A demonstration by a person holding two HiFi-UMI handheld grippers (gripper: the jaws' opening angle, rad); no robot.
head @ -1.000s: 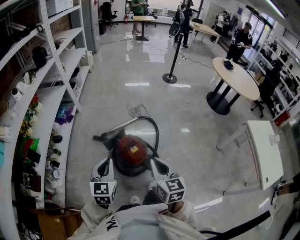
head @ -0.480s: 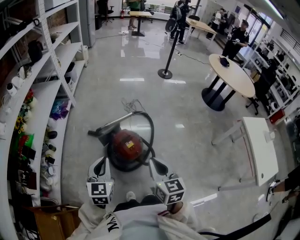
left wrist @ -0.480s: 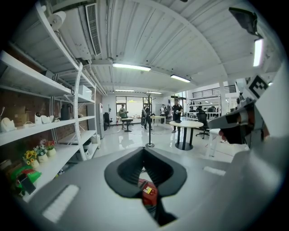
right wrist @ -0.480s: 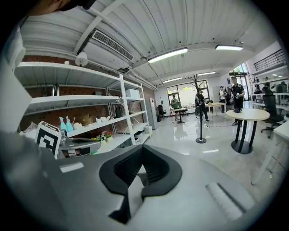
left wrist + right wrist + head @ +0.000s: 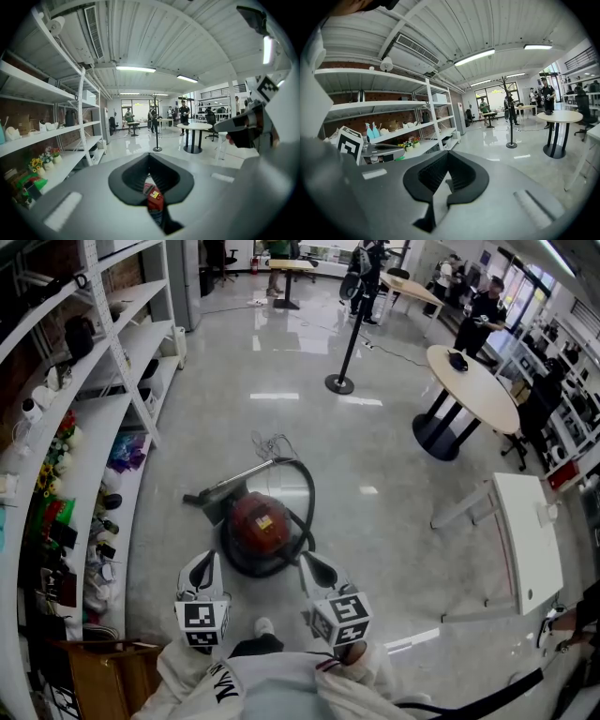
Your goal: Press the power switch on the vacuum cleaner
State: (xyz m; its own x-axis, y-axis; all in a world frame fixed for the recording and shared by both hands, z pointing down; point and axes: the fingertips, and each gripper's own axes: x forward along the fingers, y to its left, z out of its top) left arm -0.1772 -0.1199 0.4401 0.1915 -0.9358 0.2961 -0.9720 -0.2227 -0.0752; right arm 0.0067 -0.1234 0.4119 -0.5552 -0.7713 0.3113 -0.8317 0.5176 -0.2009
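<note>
A round red vacuum cleaner [image 5: 258,524] with a black base, hose and wand lies on the grey floor just ahead of me. My left gripper [image 5: 207,562] hangs at its near left and my right gripper [image 5: 308,563] at its near right, both short of it and not touching. In the left gripper view the red vacuum cleaner [image 5: 153,198] shows through the gap under the left gripper [image 5: 149,156], whose jaws meet at the tips with nothing held. The right gripper [image 5: 447,154] also has its jaws together and empty, with only floor seen below. The switch itself I cannot make out.
White shelving [image 5: 89,442] full of small items runs along the left. A loose cable [image 5: 270,444] lies beyond the vacuum. A stanchion post [image 5: 340,382], a round table [image 5: 473,390] and a white table [image 5: 528,538] stand to the right. People stand at the far end.
The head view has shifted a little, so the vacuum sits slightly higher in the picture. Both grippers stay in the same place and remain shut.
</note>
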